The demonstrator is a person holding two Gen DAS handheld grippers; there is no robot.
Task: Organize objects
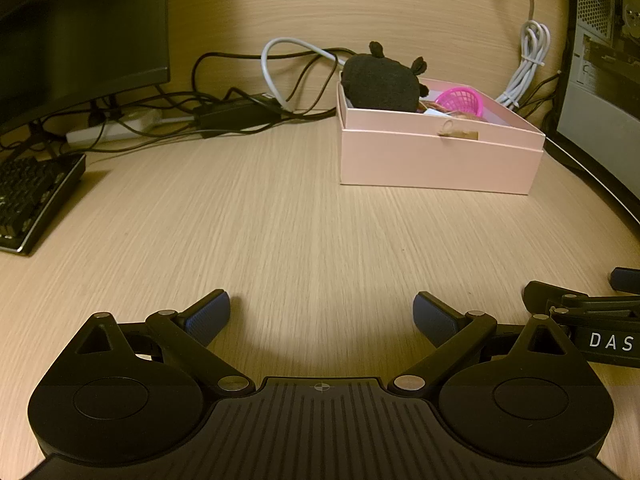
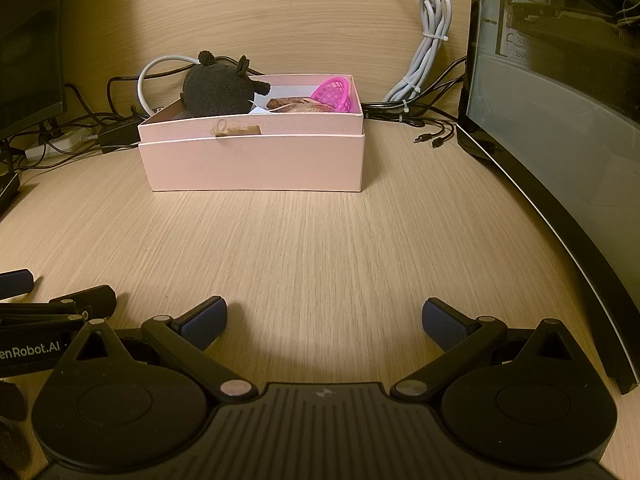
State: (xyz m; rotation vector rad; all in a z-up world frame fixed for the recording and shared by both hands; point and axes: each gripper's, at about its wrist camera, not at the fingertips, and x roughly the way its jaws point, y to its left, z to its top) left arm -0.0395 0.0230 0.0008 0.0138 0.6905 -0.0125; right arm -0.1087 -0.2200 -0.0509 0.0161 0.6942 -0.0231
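The pink box (image 2: 256,160) stands on the wooden counter (image 2: 320,248), toward the back, and it is open at the top. Inside it lie a dark plush toy (image 2: 220,90) at the left end, a small pink basket (image 2: 334,94) at the right end, and something brown (image 2: 292,105) between them that I cannot identify. The plush toy rises above the rim of the box.

I judge the toy to be soft and light; it will give under pressure, so the round body is the best place to hold it, not the small ears. The basket looks like thin, stiff plastic, light and a little slippery, and its rim seems the natural place to take. The box is probably cardboard, so its walls may bend if squeezed.

The left gripper (image 1: 322,316) and the right gripper (image 2: 324,322) rest low over the counter, well apart from the box, side by side. Both have their fingers spread wide and hold nothing.

Behind the box are cables (image 2: 428,60); a monitor (image 1: 80,28) and a keyboard (image 1: 32,200) stand at the left.
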